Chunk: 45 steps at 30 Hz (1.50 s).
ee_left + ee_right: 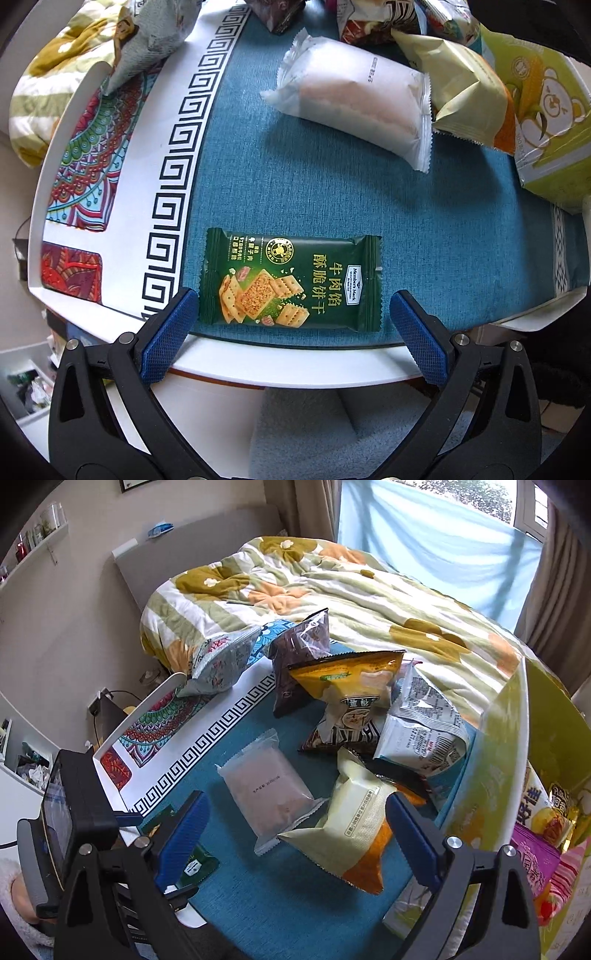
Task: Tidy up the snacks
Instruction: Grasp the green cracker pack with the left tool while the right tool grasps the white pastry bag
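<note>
A dark green cracker packet [290,280] lies flat on the teal cloth near the table's front edge. My left gripper [291,306] points straight down over it, open, with one blue pad [173,325] at the packet's left edge and the other just clear of its right edge. In the right wrist view the same packet [195,864] is half hidden behind a finger. My right gripper [295,812] is open above a cream and orange bag [354,830] that rests on the cloth. A translucent white packet [273,790] [354,96] lies beside it.
Several snack bags [347,698] are piled at the back of the cloth. A green cardboard box [491,775] [546,110] with snacks inside stands on the right. The table's white rim [295,365] is close below the left fingers. A quilted bed [369,590] lies beyond.
</note>
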{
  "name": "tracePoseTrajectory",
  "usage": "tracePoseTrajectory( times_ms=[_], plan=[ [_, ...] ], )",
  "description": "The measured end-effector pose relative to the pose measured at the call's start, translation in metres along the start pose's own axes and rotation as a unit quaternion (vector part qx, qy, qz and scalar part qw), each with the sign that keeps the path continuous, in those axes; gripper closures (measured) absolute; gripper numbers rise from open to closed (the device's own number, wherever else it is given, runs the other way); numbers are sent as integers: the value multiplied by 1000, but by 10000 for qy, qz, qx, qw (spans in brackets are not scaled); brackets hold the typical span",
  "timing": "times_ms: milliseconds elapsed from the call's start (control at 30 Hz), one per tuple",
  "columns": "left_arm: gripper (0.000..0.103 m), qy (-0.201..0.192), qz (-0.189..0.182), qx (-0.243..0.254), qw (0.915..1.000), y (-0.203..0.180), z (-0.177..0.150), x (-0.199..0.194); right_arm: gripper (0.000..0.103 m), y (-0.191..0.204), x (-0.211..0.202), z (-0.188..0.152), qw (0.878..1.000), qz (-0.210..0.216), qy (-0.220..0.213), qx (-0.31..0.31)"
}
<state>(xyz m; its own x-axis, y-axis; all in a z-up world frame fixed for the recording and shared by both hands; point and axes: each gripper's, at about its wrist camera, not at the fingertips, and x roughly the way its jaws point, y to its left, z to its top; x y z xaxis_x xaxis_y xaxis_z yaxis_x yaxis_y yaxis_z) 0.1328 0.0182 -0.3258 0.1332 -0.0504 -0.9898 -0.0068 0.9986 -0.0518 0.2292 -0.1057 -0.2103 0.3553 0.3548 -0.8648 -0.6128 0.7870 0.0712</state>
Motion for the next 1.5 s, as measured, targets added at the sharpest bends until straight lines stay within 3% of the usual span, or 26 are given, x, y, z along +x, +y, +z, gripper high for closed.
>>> tracePoseTrajectory(
  times_ms=[100, 300, 433, 667, 900, 967, 1300, 1433, 1500],
  plan=[
    [1, 0, 159, 99, 9998, -5, 1, 5, 8, 3, 14, 4, 9998, 91, 113, -161],
    [2, -81, 140, 105, 9998, -4, 2, 9, 8, 11, 36, 11, 9973, 269, 306, -607],
    [8, -169, 94, 20, 9998, 0, 8, 6, 8, 13, 51, 14, 9942, 340, 443, -915],
    [26, -314, -8, -62, 9995, 10, 2, -6, 9, 22, 76, 10, 9861, 370, 748, -1437],
    [34, -425, -122, -66, 9990, 20, 1, -16, 9, 28, 99, 5, 9788, 272, 998, -1769],
    [42, -492, -172, -25, 9986, 25, 2, -25, 11, 29, 104, 5, 9773, 277, 1045, -1822],
    [42, -536, -258, -2, 9982, 40, 11, -29, 24, 46, 121, -7, 9669, 372, 1290, -2171],
    [43, -582, -298, -16, 9979, 41, 5, -33, 41, 47, 118, -9, 9702, 391, 1209, -2063],
    [43, -589, -326, -22, 9977, 46, 2, -34, 42, 46, 117, -9, 9715, 394, 1192, -2012]
  ],
)
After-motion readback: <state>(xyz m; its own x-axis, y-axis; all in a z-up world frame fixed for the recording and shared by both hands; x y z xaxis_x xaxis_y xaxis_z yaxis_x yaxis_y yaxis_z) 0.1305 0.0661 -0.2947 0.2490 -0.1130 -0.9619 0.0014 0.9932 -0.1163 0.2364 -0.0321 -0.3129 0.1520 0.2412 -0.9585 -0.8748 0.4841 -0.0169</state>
